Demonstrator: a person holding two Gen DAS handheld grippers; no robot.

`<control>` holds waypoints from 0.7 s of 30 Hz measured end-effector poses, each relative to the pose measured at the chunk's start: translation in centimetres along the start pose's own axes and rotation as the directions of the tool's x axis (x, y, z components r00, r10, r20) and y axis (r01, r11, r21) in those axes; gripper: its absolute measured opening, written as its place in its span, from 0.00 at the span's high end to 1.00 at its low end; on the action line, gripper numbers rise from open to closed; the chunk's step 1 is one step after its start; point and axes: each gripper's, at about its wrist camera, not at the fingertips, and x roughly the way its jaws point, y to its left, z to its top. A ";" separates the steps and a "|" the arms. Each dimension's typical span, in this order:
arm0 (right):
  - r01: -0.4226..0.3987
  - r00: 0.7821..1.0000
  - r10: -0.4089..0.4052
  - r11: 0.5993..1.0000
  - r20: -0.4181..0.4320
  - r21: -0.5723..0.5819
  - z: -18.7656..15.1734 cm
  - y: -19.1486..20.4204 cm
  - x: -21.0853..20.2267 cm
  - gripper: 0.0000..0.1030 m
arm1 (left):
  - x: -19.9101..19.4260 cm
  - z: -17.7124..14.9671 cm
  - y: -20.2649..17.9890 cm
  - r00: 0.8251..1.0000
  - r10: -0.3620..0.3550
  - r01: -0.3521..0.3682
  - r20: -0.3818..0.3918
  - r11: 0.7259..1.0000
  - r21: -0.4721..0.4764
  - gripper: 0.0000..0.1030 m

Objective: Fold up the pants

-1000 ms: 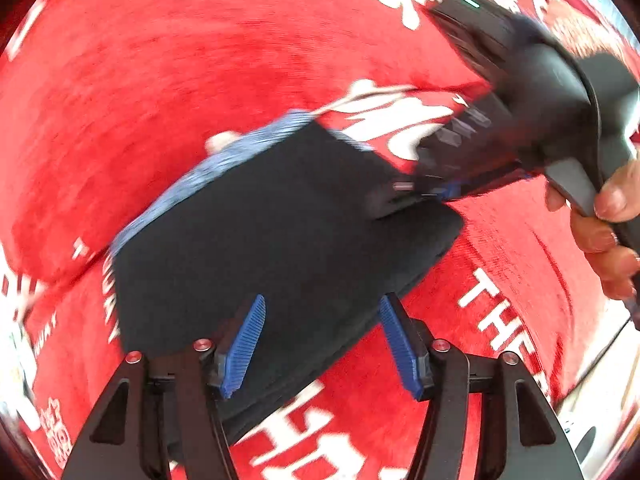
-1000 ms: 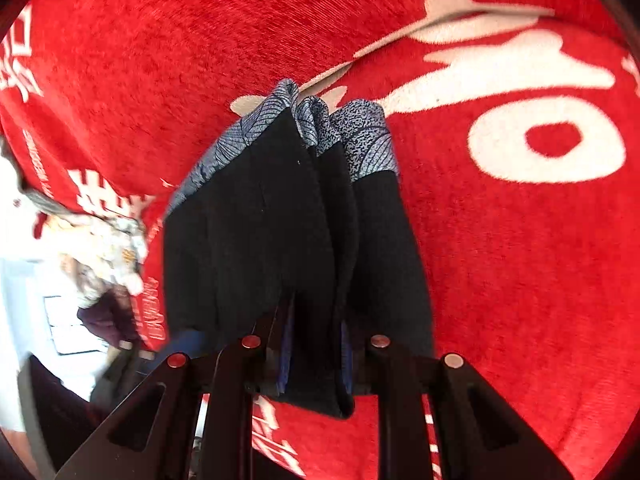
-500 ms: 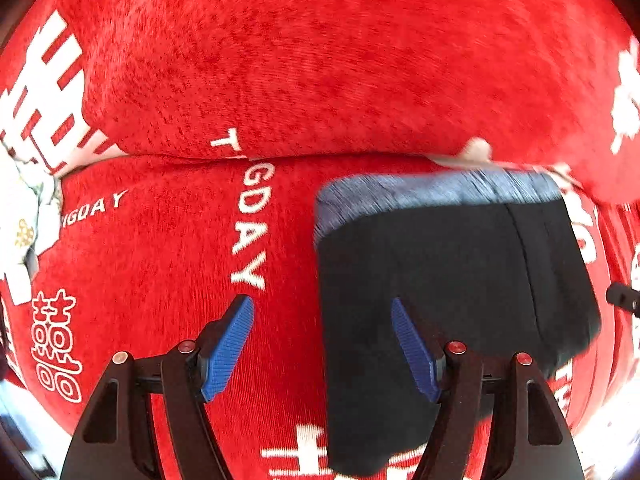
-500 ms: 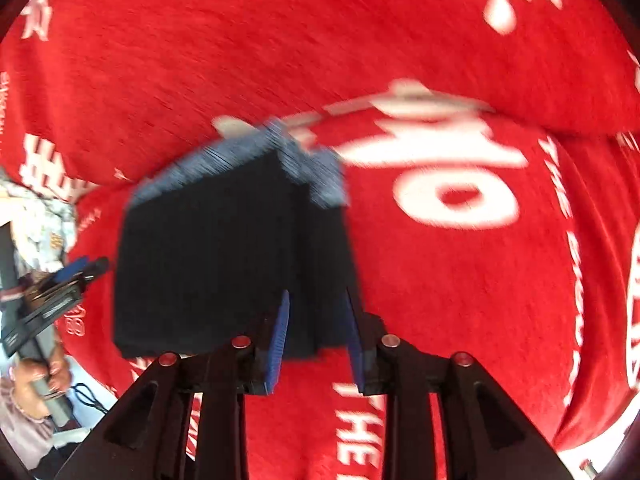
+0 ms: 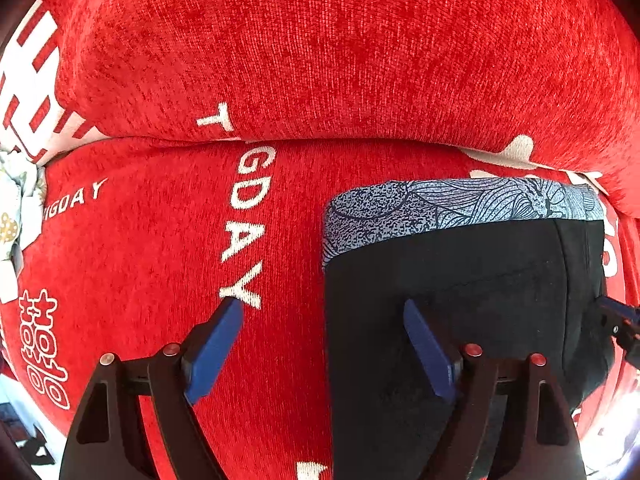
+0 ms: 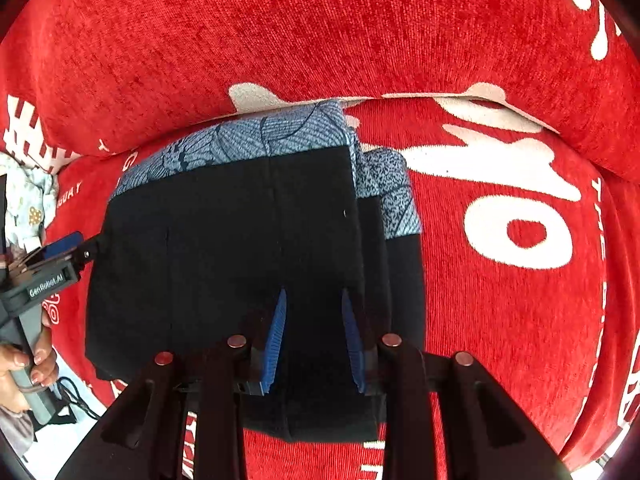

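Note:
The folded pants (image 5: 460, 300), black with a blue patterned waistband (image 5: 460, 204), lie flat on the red sofa seat (image 5: 140, 260). My left gripper (image 5: 320, 306) points down over their left edge and its jaws are opening. One finger (image 5: 428, 352) is over the cloth and the other over bare seat, with nothing pinched. In the right wrist view the pants (image 6: 224, 240) fill the middle. My right gripper (image 6: 314, 312) hangs above their near right part with its jaws opening. The pads stand apart over flat cloth. The left gripper (image 6: 60, 256) shows at the pants' left edge.
A red back cushion (image 5: 320, 40) with white lettering rises just behind the waistband. A pale patterned cloth (image 6: 28, 200) lies at the seat's left end. A person's hand (image 6: 24, 360) holds the left gripper's handle. The right gripper's tip (image 5: 616, 320) shows at the pants' right edge.
The right gripper has let go of the fold it pinched and moved over the pants, which now lie flat. The left gripper swung to the pants' left edge and opened wider.

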 end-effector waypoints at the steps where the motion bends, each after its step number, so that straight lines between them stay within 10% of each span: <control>1: 0.005 1.000 -0.005 1.000 -0.002 -0.005 -0.1 0.1 -0.1 0.67 | -0.1 0.0 0.0 1.000 0.003 -0.003 -0.001 1.000 -0.003 0.18; 8: 0.049 0.999 -0.049 0.999 -0.011 0.000 -0.9 0.6 -0.1 0.45 | -0.4 0.0 0.1 0.999 0.053 -0.053 0.008 0.999 0.007 0.05; 21: 0.051 0.999 -0.051 0.999 -0.009 -0.004 -1.7 0.3 -0.3 0.40 | -0.4 -0.3 0.9 1.000 0.026 -0.026 -0.013 1.000 0.003 0.01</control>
